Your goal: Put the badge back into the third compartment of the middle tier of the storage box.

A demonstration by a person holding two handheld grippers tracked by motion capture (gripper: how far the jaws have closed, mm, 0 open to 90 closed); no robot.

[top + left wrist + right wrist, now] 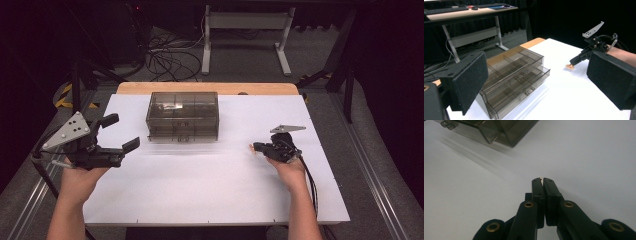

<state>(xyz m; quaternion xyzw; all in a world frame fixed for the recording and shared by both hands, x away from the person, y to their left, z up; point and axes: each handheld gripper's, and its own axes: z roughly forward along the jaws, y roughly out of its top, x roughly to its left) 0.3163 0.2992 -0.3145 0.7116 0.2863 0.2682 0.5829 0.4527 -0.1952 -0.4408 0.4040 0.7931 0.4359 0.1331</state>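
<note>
A small orange-brown piece (570, 66), too small to identify, is pinched at the very tip of the right claw (256, 147); in the right claw's own view only a sliver of it (541, 178) shows above the two jaws, which stand pressed together on it. The grip is taken at the extreme tip, probably because the piece is thin and lies low against the white tabletop (210, 185), so that only the jaw ends can reach under it. The claw is held nearly level, close to the surface, with the piece at or just above the tabletop; whether it is touching cannot be told. Ahead of this claw and off to one side stands a smoky clear drawer box (183, 116), well apart from the piece, its two drawers (524, 85) facing the person; they look shut or nearly so. The box is the likely destination, judging from the claw's heading toward it. The left claw (117, 134) hangs on the far side of the box from the right claw, its padded jaws wide apart and holding nothing. It faces the drawer fronts, a position that would suit pulling a drawer or steadying the box while the other hand delivers the piece.
</note>
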